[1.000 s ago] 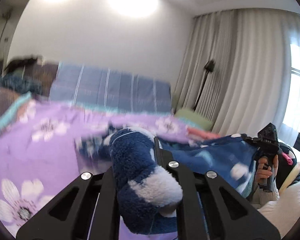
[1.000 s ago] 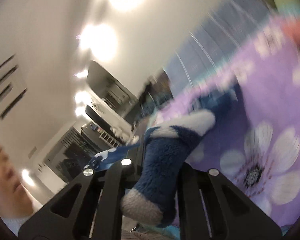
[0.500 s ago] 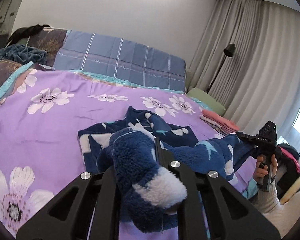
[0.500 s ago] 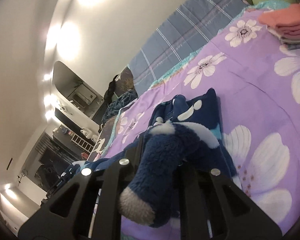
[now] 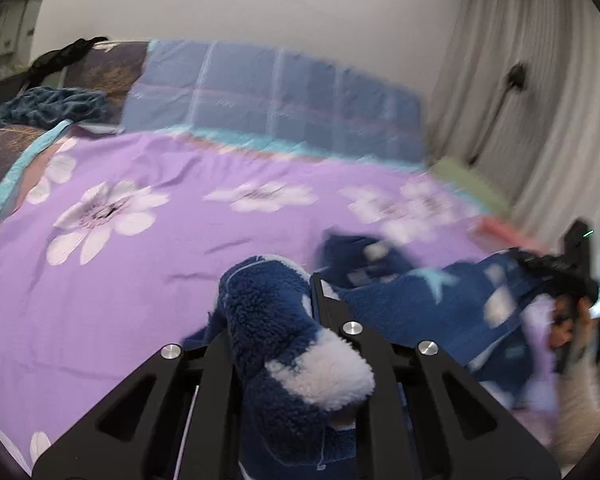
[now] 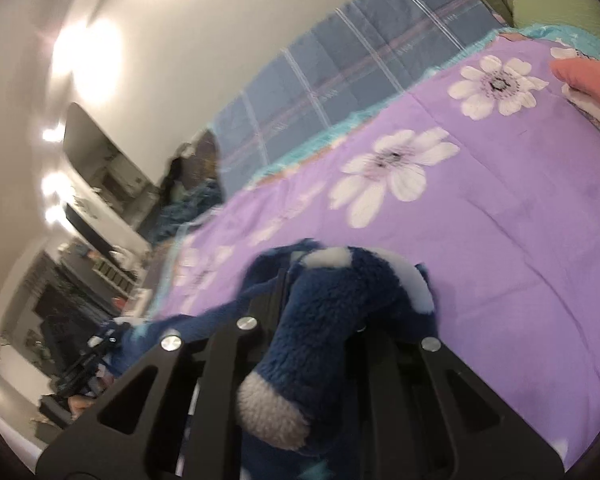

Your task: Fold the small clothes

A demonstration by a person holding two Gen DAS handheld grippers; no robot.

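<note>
Left gripper (image 5: 312, 308), jaws easing apart, and right gripper (image 6: 320, 312), clamped, are each pinching the fleece garment (image 5: 412, 304), probably stretching it flat over the purple bedspread (image 5: 140, 264).

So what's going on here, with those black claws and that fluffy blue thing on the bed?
A person is folding a small piece of clothing using two hand-held claws instead of bare hands. The left claw and the right claw each pinch an edge of the navy fleece garment, which is stretched between them just over the purple flowered bedspread. The left claw's jaws are opening, with fleece between them. A stack of folded clothes already sits further along the bed.
</note>
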